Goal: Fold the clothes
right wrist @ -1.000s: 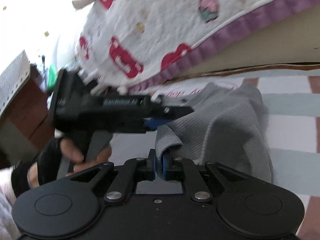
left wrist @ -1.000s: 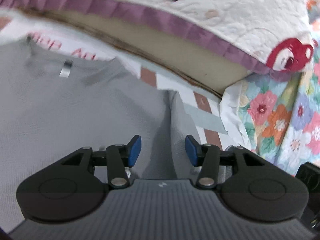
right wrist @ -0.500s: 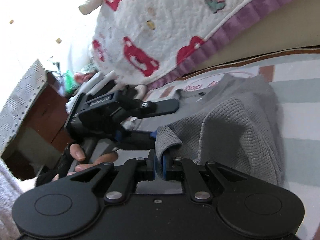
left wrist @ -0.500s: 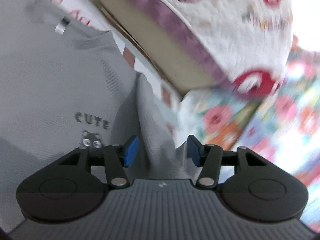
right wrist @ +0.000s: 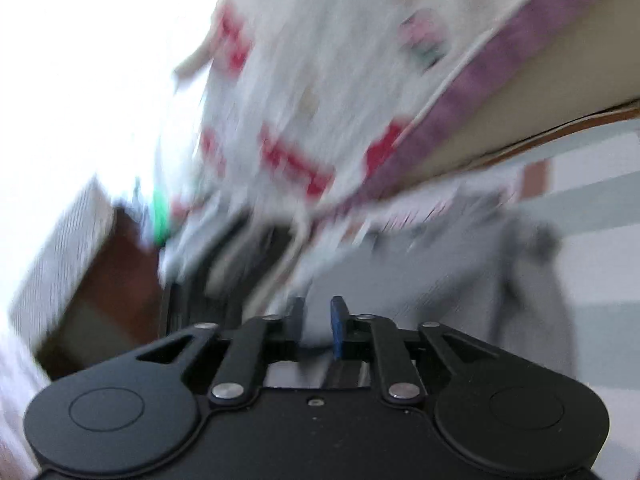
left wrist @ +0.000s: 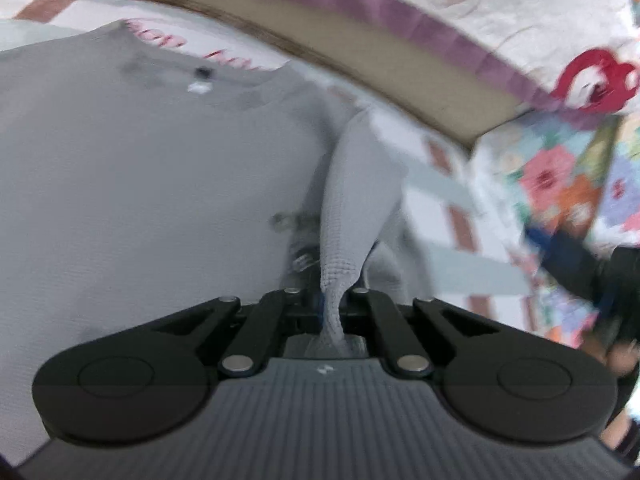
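Observation:
A grey knit sweater (left wrist: 140, 184) lies flat on a striped sheet, neckline and label at the far end. My left gripper (left wrist: 332, 304) is shut on the sweater's sleeve (left wrist: 356, 200), which rises in a ridge from the jaws. My right gripper (right wrist: 318, 324) is open with a narrow gap and holds nothing; the grey sweater (right wrist: 528, 296) lies blurred ahead and to its right. The right gripper also shows in the left wrist view (left wrist: 580, 268) at the right edge, blurred.
A white quilt with red prints and a purple border (left wrist: 400, 12) covers a mattress edge beyond the sweater. A floral cloth (left wrist: 560, 176) lies to the right. A brown cabinet (right wrist: 100, 280) stands at the left of the right wrist view.
My left gripper has closed on the sleeve. My right gripper has let go of the sleeve, opened a little and swung away; both views are blurred by motion.

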Motion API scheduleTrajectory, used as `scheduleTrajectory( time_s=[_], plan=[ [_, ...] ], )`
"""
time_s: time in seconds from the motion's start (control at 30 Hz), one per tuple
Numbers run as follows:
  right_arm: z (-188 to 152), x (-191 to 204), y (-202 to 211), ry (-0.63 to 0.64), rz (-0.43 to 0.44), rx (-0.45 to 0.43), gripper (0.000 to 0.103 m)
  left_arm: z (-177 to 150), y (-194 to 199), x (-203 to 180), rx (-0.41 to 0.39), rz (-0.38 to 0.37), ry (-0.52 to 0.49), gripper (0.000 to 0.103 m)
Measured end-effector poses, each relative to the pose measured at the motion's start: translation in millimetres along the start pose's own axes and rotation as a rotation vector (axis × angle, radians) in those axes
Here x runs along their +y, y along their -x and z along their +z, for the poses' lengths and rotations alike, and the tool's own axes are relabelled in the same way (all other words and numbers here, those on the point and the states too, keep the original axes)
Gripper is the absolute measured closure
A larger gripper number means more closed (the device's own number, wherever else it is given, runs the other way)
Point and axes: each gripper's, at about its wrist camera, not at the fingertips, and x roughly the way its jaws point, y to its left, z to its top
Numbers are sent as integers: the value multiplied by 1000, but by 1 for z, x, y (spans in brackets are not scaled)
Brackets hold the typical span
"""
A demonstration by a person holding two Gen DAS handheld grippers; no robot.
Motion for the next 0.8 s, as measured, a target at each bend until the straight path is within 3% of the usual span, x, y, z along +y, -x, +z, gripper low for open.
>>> scheduleTrajectory(
  time_s=[0.03, 0.1, 0.23, 0.27, 0.3, 0.4, 0.53, 0.63, 0.8],
  plan=[
    [5, -11, 6, -50, -40, -42, 73, -2, 0, 0, 7, 36, -18, 101],
    [10, -35, 7, -110, -186, -45, 73, -6, 0, -2, 19, 100, -55, 101],
    [11, -70, -5, -200, -364, -23, 72, -7, 4, -2, 9, 98, -59, 101],
    [13, -74, -9, -208, -382, -27, 68, -7, 5, -1, 8, 94, -56, 101],
    [18, -78, -15, -211, -388, -25, 60, -7, 6, 0, 6, 89, -53, 101],
    [25, -90, -26, -251, -380, -13, 51, -9, 8, 1, 9, 76, -46, 101],
    [31, -106, -39, -319, -356, 7, 51, -14, 8, -3, 32, 62, -46, 101],
    [37, -118, -49, -371, -337, 21, 50, -18, 8, -8, 44, 92, -82, 101],
    [45, -137, -65, -456, -306, 45, 49, -25, 17, 11, 76, 28, 11, 101]
  ],
)
